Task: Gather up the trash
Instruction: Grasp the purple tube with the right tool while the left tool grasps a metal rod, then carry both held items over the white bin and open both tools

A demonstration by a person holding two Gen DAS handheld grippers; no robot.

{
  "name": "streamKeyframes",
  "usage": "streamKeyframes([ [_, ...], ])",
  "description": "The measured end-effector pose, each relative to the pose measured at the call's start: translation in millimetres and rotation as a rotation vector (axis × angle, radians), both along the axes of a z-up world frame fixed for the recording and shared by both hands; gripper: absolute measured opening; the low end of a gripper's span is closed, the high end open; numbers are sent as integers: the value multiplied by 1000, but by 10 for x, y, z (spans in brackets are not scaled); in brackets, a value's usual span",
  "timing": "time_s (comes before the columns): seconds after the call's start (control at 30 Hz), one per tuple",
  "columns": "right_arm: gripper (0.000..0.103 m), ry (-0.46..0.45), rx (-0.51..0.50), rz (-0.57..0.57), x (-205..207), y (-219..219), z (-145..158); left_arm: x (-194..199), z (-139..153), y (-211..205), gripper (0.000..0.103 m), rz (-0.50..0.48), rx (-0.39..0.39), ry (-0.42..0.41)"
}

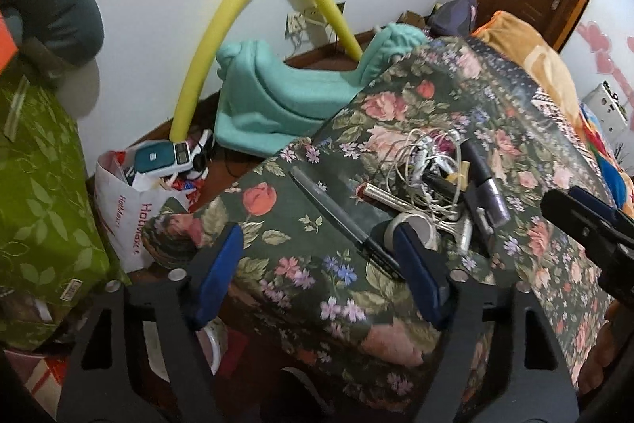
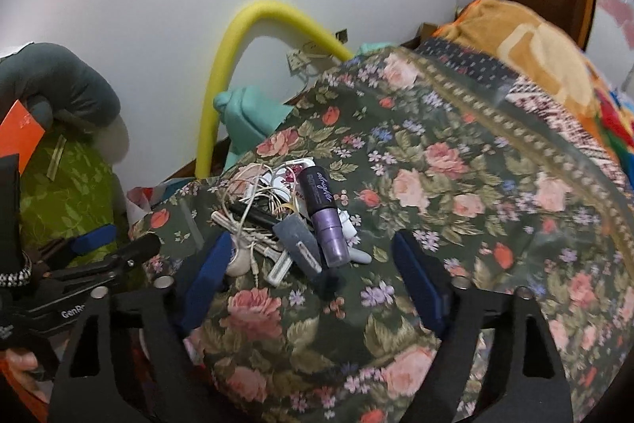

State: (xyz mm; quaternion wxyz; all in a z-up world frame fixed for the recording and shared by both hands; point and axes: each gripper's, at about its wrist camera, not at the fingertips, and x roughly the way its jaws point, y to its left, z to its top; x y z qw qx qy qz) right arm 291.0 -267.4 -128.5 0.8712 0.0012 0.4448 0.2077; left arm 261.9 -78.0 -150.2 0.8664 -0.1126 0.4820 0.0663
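A heap of small clutter lies on the dark floral cloth point(image 1: 301, 244): tangled white cables point(image 1: 420, 161), a gold tube point(image 1: 380, 195), a tape roll point(image 1: 416, 224), a dark flat file point(image 1: 337, 215) and a purple bottle point(image 2: 325, 217) beside a grey block point(image 2: 297, 240) and a razor point(image 2: 277, 270). My left gripper point(image 1: 317, 256) hovers open just short of the heap, with the file's near end between its blue pads point(image 1: 220, 264). My right gripper point(image 2: 317, 264) is open too, and the bottle and cables lie just beyond its fingertips. Nothing is held.
A white plastic bag point(image 1: 130, 213) stuffed with rubbish stands on the floor left of the cloth. Beside it are a green leafy cushion point(image 1: 39, 185), a bent yellow foam tube point(image 1: 222, 46) and a teal blanket point(image 1: 269, 98). An orange blanket point(image 2: 535, 46) lies at the back right.
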Motion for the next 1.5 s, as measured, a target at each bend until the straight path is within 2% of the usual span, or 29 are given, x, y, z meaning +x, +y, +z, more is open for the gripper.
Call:
streamKeyframes([
  [0.07, 65, 28, 10, 13, 99, 13, -82, 81, -91, -15, 68, 4, -12, 24],
  [0.2, 51, 76, 39, 34, 302, 38, -219, 235, -249, -45, 48, 8, -49, 67],
  [0.37, 37, 113, 40, 62, 523, 104, -380, 322, -391, -55, 33, 32, -86, 95],
  [0.53, 35, 140, 41, 83, 608, 153, -508, 373, -433, -79, 32, 52, -98, 96],
  [0.6, 29, 150, 43, 84, 633, 161, -548, 392, -448, -98, 32, 58, -101, 100],
  [0.67, 28, 151, 52, 82, 644, 154, -569, 416, -450, -120, 31, 59, -97, 101],
  [0.7, 25, 152, 59, 82, 639, 147, -567, 422, -453, -129, 27, 62, -96, 100],
  [0.77, 24, 148, 59, 79, 635, 142, -566, 446, -467, -129, 21, 71, -96, 100],
  [1.07, 24, 107, 33, 61, 492, 44, -420, 332, -343, -41, 7, 47, -134, 81],
  [1.5, 24, 22, 43, 73, 76, 45, 110, -135, 246, -106, 7, -20, -109, -13],
])
